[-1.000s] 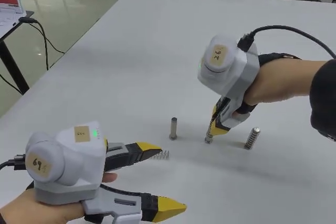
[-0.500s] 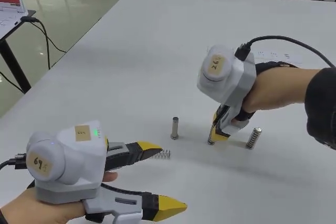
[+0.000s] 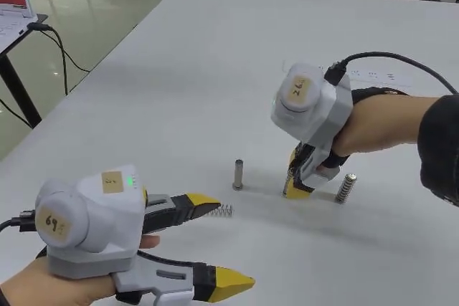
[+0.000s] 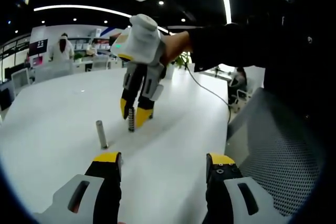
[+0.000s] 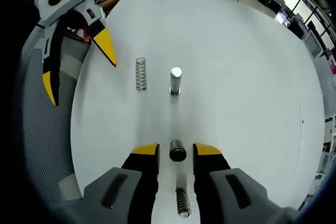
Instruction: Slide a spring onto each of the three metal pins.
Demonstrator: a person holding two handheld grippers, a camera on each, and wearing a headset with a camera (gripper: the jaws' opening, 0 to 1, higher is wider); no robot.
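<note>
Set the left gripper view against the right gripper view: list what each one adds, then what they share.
Left gripper view adds the ceiling lights and a side look at the right hand-held gripper. Right gripper view adds a loose spring lying on the table, the left hand-held gripper and a spring-covered pin. Both share the bare pin and the middle pin between the right jaws.

Wide white counter [image 3: 186, 62], glossy pale floor [image 3: 93, 5] off to the left, laptop [image 3: 11, 1] on a side stand, black cables [image 3: 62, 59] trailing down, strip lights [image 4: 79, 10] glowing overhead.
</note>
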